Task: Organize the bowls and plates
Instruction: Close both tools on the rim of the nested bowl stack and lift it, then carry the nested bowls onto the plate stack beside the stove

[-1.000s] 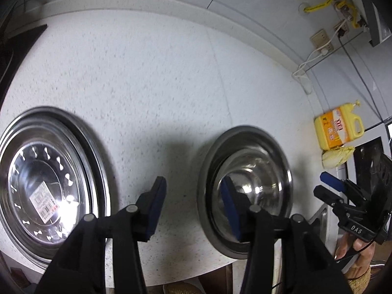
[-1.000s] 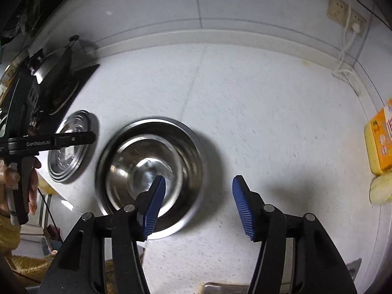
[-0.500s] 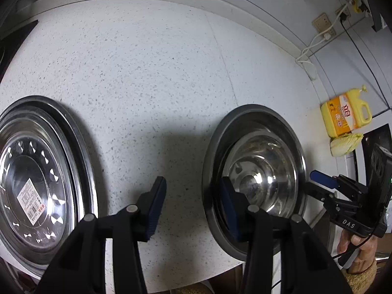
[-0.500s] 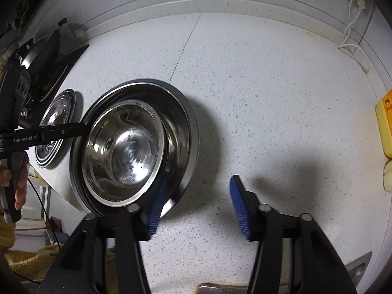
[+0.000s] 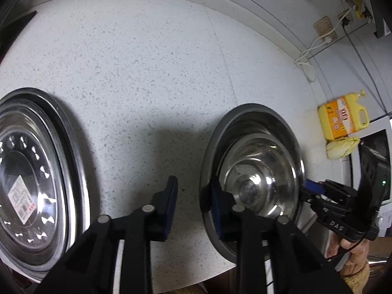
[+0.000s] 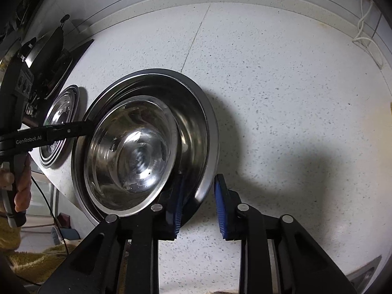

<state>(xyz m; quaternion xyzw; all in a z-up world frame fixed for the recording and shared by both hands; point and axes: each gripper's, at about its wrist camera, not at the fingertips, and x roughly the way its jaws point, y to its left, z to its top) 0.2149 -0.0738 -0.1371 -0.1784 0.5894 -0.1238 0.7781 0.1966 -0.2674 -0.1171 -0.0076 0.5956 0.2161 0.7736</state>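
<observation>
Two steel bowls sit nested on the white speckled counter: a wide outer bowl (image 5: 257,109) (image 6: 196,112) with a smaller inner bowl (image 5: 259,176) (image 6: 132,156) in it. My left gripper (image 5: 194,205) straddles the outer bowl's left rim, one pad inside and one outside, jaws closing, with counter still showing beside the outer pad. My right gripper (image 6: 198,207) straddles the opposite rim the same way, jaws closing, a thin gap at its outer pad. A steel plate (image 5: 31,171) (image 6: 58,122) with a sticker lies to the left.
A yellow detergent bottle (image 5: 343,115) and a pale cabbage (image 5: 343,147) stand at the counter's right end, under a wall socket (image 5: 325,28) with cords. A black stove with a pan (image 6: 54,56) is at far left. The counter's front edge runs just below the bowls.
Both grippers have come down onto the outer bowl's rim, one on each side. Their jaws have narrowed around it. The bowls and the plate have stayed in place.
</observation>
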